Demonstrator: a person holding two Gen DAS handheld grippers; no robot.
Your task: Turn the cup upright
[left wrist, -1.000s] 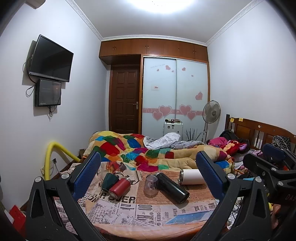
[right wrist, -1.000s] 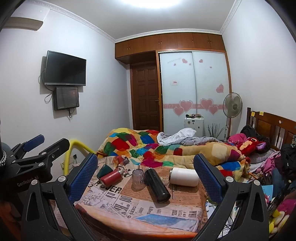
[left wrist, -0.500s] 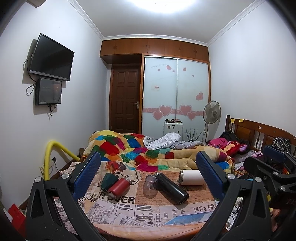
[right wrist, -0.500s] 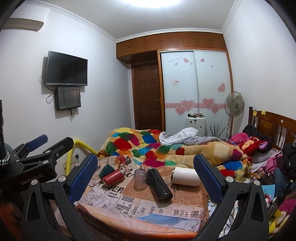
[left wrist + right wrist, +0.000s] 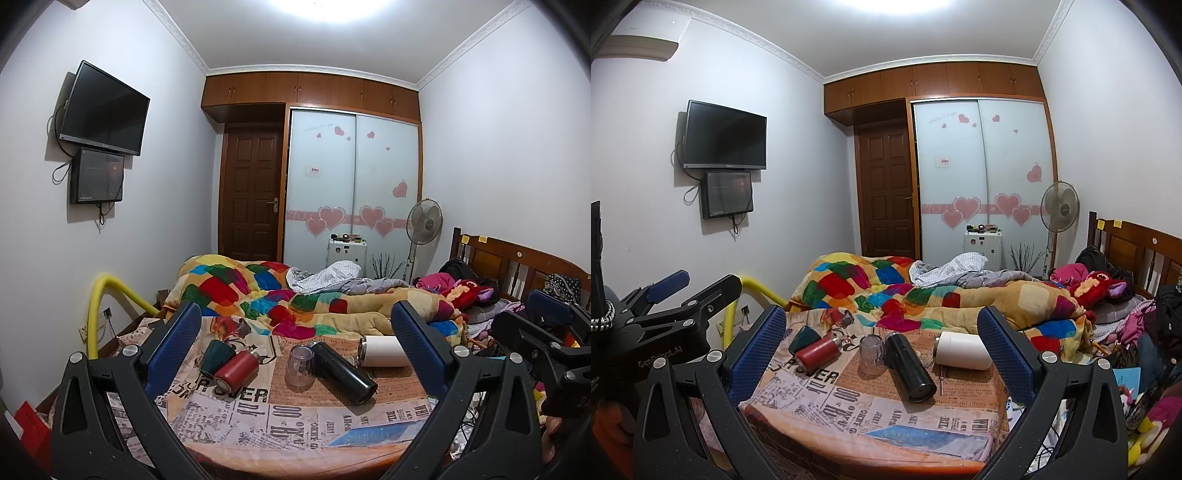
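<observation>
Several cups lie on a newspaper-print cloth over a small table. A dark green cup, a red flask, a black flask and a white cup lie on their sides. A clear cup stands mouth down. My left gripper and my right gripper are both open and empty, held back from the table.
A bed with a patchwork quilt lies behind the table. A yellow pipe rises at the left. The right gripper shows at the right of the left wrist view. A headboard and clutter stand at the right.
Both cameras have drifted slightly; the table sits a little nearer in view. Nothing on the table has moved, and both grippers stay open.
</observation>
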